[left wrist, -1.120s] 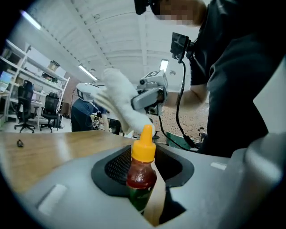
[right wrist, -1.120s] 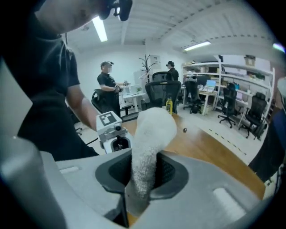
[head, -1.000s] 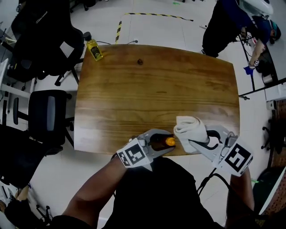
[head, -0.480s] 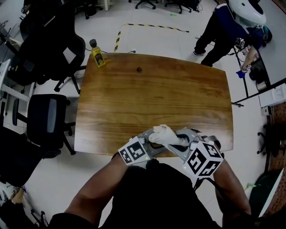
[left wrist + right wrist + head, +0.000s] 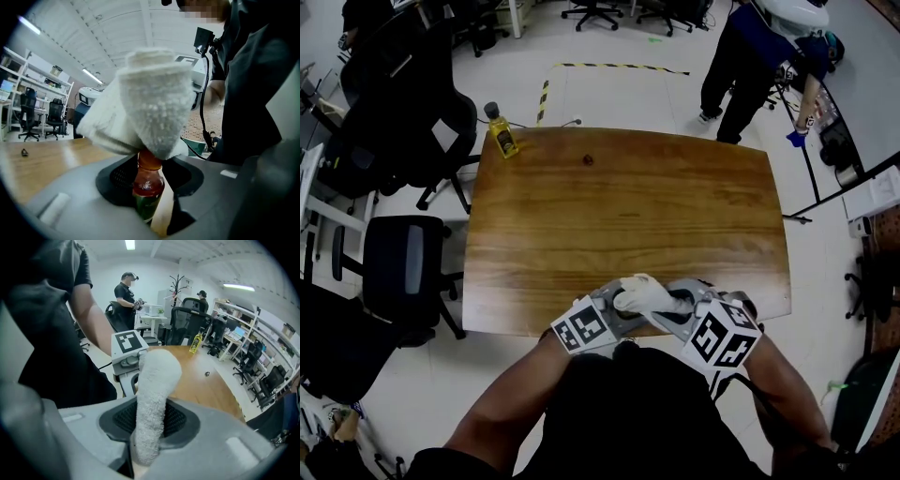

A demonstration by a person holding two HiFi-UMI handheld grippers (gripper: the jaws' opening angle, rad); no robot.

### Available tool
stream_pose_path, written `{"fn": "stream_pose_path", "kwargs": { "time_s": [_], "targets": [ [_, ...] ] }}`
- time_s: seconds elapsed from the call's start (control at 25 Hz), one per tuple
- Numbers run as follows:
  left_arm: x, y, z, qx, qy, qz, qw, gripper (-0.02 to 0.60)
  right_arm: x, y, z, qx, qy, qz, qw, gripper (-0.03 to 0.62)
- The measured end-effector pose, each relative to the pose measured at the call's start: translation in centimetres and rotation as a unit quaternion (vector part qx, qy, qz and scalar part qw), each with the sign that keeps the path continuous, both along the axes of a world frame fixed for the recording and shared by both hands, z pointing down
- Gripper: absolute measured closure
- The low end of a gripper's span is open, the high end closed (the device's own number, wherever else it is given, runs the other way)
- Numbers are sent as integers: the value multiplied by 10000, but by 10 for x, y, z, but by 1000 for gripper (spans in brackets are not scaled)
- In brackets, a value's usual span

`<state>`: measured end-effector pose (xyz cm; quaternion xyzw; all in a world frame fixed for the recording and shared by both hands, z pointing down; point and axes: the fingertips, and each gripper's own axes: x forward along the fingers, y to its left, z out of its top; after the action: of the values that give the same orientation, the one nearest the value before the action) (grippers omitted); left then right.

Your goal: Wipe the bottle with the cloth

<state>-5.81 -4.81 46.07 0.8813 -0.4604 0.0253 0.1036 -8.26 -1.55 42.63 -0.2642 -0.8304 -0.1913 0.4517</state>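
Pinching a white terry cloth [image 5: 154, 380], the right gripper [image 5: 149, 432] lays it over the top of a bottle [image 5: 147, 187] of reddish liquid with a green label. The left gripper [image 5: 617, 317] clamps the bottle at the near edge of the wooden table [image 5: 628, 206]. Black chairs [image 5: 403, 262] stand beside the table on a pale floor [image 5: 609, 94].

The white terry cloth [image 5: 154, 103] has a rough, looped, matt pile. The small clear plastic bottle [image 5: 149, 185] is smooth and glossy, with a highlight on its shoulder. The left gripper [image 5: 622, 302] and right gripper [image 5: 149, 427] have matt grey plastic shells. Their black inner pads [image 5: 177, 420] are finely textured. The brown wooden table [image 5: 628, 206] shows visible grain under a satin sheen.
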Motion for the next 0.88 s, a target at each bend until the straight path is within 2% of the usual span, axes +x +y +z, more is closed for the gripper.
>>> {"fn": "stream_pose_path", "kwargs": {
  "time_s": [0.32,0.6,0.76,0.88],
  "targets": [
    [1,0,2,-45,-47,36,10000,403,19,-13,11,204,357,251,9988,514],
    [0,1,3,-65,-105,44,9999,405,27,-20,23,-67,595,641,9961,517],
    [-1,0,5,-101,-163,72,9998,405,51,-31,32,77,963,872,9915,517],
    [-3,2,7,-89,-337,45,9994,405,83,-38,36,87,1234,1327,9834,517]
  ]
}}
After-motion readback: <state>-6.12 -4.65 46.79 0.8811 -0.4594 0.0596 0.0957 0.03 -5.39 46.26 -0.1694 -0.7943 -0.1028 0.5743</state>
